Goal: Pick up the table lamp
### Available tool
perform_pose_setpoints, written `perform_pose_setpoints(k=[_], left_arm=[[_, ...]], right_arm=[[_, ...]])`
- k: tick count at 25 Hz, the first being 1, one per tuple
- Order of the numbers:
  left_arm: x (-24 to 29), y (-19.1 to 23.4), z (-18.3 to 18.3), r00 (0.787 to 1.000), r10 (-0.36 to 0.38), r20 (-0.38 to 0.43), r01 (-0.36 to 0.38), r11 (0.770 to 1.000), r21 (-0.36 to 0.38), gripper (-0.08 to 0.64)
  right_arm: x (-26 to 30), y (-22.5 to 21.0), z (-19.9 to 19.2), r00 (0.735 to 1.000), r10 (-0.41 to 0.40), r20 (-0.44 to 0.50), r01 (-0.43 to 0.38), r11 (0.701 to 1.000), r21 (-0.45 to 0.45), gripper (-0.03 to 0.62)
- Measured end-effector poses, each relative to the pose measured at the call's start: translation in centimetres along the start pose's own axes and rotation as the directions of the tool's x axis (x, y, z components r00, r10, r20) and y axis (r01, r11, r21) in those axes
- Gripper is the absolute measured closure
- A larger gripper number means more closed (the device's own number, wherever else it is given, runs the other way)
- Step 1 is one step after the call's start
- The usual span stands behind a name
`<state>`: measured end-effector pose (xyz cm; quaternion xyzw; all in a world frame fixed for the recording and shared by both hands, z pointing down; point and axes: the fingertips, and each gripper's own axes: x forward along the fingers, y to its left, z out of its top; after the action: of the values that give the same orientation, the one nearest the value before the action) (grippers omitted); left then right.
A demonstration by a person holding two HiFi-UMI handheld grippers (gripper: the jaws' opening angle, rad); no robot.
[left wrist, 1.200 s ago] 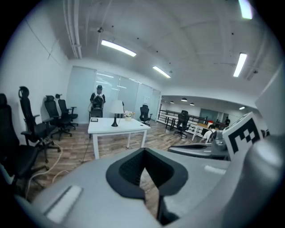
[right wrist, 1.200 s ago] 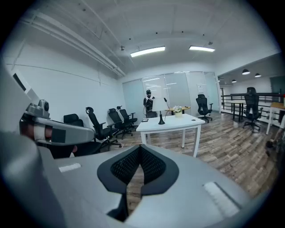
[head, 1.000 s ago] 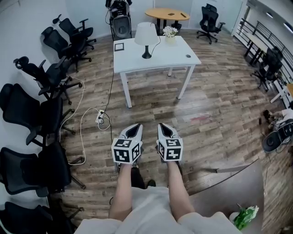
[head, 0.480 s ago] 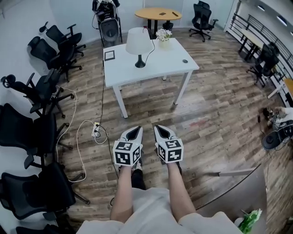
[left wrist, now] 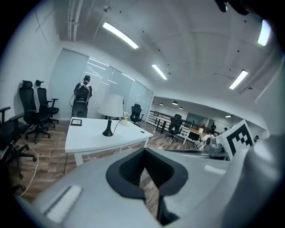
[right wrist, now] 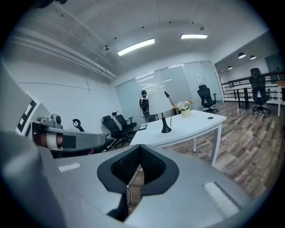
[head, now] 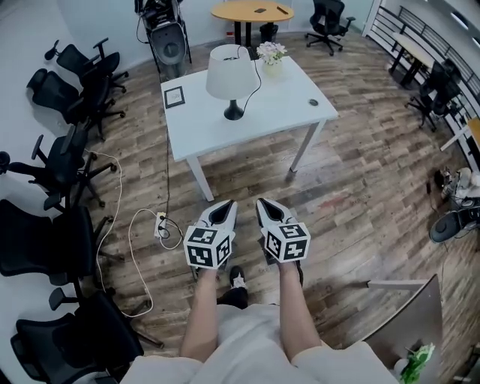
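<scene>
writing: none readable; black-and-white square markers on each tool's cube; a framed marker card (head: 174, 97) lies on the counter, print too small to read
brands: none visible
table lamp (head: 229, 75): one; white shade, thin black stem, black round base; stands upright on the white counter (head: 277, 112), toward its far side, between the card and the flower pot (head: 271, 54); black cord hangs from under the shade toward the counter's back
lamp vs tools: well apart; bare wood floor between them
left tool (head: 223, 212): jaws together, nothing between the pads; held low in front of the person, pointing at the counter
right tool (head: 268, 211): jaws closed, empty; just beside the left tool, not touching it
counters: one white with four legs; one round wooden table (head: 251, 11) behind it
small items on counter: one dark round thing (head: 313, 103) near the right edge, too small to identify
black office chairs (head: 56, 94): at least five along the left side, lowest ones cut off by the frame; one more at the top, more at the right edge, hard to count
floor: one white power strip (head: 160, 223) with looping white cable
cut off: person's forearms (head: 202, 315) and lap only; equipment on a stand (head: 166, 45) partly out at the top; bottom-right corner objects unclear
</scene>
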<state>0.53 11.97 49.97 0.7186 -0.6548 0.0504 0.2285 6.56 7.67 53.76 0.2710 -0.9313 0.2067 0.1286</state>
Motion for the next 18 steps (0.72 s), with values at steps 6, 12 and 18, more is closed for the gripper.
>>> perform_pose_setpoints(k=[6, 12, 18], left_arm=[[2.8, 2.5, 0.6, 0.990, -0.110, -0.088, 0.107, 0.993, -0.042, 0.560], [5.1, 3.4, 1.0, 0.986, -0.133, -0.103, 0.136, 0.990, 0.032, 0.560], [8.3, 6.0, 3.8, 0.993, -0.117, -0.034, 0.118, 0.992, 0.034, 0.560]], right_arm=[[4.1, 0.2, 1.8, 1.000, 0.005, 0.029, -0.006, 1.000, 0.017, 0.565], [6.0, -0.9, 3.1, 0.997, 0.016, 0.080, -0.019, 0.999, 0.033, 0.565], [10.7, -3.3, 4.8, 0.997, 0.032, 0.072, -0.037, 0.997, 0.070, 0.565]])
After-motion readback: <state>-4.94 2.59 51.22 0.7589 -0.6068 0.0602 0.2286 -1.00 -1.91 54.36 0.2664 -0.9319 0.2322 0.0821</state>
